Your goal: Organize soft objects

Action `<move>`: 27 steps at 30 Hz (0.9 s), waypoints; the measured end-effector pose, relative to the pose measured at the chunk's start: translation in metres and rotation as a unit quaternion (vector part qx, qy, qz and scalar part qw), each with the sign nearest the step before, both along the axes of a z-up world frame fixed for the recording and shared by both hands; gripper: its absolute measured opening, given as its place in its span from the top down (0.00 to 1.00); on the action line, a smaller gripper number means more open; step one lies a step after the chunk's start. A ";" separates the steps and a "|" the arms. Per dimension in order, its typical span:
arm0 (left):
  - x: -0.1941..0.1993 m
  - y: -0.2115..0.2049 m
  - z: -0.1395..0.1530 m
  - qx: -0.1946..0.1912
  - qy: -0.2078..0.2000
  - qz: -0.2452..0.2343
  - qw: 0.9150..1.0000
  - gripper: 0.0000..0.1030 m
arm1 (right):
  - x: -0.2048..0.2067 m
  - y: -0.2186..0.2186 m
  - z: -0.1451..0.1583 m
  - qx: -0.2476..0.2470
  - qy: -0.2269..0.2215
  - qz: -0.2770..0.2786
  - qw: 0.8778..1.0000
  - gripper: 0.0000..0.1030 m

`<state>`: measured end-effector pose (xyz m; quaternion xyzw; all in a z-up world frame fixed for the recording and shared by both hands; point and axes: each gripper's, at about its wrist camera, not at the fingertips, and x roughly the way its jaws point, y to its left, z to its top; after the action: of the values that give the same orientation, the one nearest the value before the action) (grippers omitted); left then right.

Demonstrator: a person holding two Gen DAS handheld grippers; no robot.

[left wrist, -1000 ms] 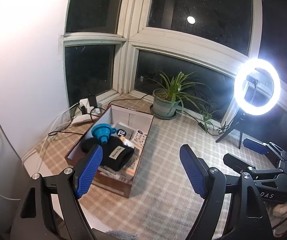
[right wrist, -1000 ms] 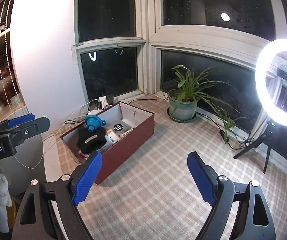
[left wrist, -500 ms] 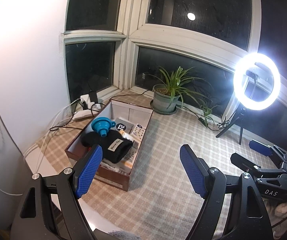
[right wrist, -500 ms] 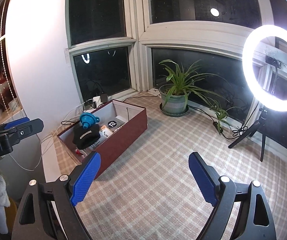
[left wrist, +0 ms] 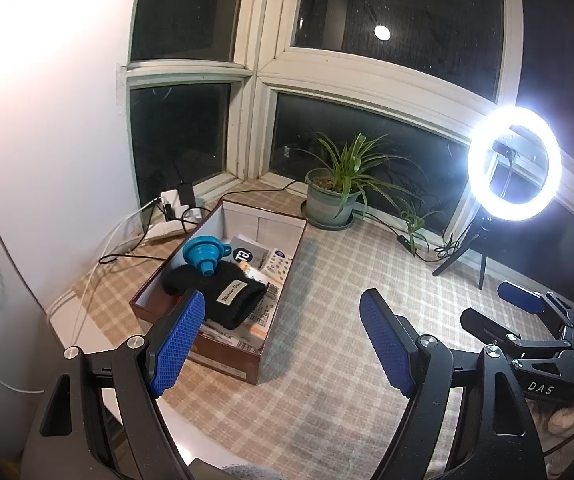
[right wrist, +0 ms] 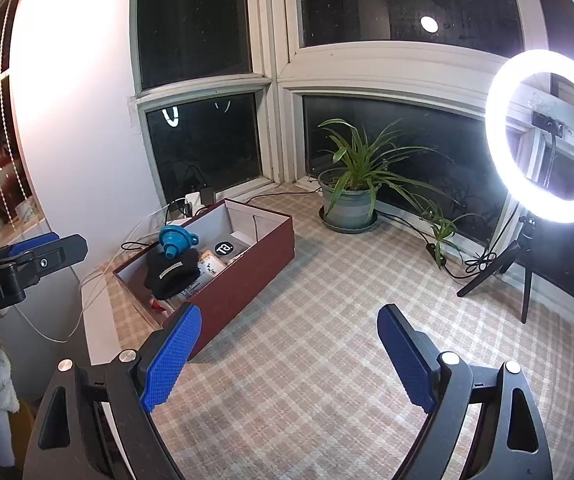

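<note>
since the earlier frame the box sits slightly higher in the right view. both the left gripper and right gripper gape, empty. the black knit piece lies in the box, its long axis running along the box's length, under a blue funnel.

Two wrist fisheyes look down over the checked worktop toward the corner window; both share the open box, plant and ring light.
</note>
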<state>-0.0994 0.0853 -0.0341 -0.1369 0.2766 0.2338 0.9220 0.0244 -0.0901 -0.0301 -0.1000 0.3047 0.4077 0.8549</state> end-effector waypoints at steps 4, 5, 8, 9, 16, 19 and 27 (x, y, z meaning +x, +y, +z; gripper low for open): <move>0.000 0.001 0.000 -0.001 0.000 0.000 1.000 0.22 | -0.002 0.004 -0.001 -0.002 0.001 0.001 1.000 0.15; 0.000 0.001 0.000 -0.001 0.000 -0.001 1.000 0.22 | -0.002 0.004 -0.002 -0.002 0.001 0.001 1.000 0.15; 0.000 0.000 0.000 -0.002 0.000 0.000 1.000 0.22 | -0.002 0.005 -0.002 -0.003 0.002 0.001 1.000 0.15; 0.000 0.000 0.000 -0.003 0.000 0.000 1.000 0.22 | -0.002 0.005 -0.003 -0.003 0.002 0.001 1.000 0.15; 0.000 0.003 -0.002 -0.007 0.000 -0.002 1.000 0.22 | -0.002 0.005 -0.005 -0.005 0.004 -0.001 1.000 0.15; 0.000 0.003 -0.002 -0.007 0.000 -0.002 1.000 0.22 | -0.003 0.005 -0.005 -0.006 0.003 -0.001 1.000 0.15; -0.002 0.003 -0.002 0.000 -0.007 -0.003 1.000 0.22 | -0.004 0.004 -0.007 -0.006 0.004 -0.003 1.000 0.15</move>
<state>-0.1013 0.0878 -0.0357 -0.1380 0.2702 0.2299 0.9247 0.0208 -0.0860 -0.0368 -0.1021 0.3109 0.4037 0.8544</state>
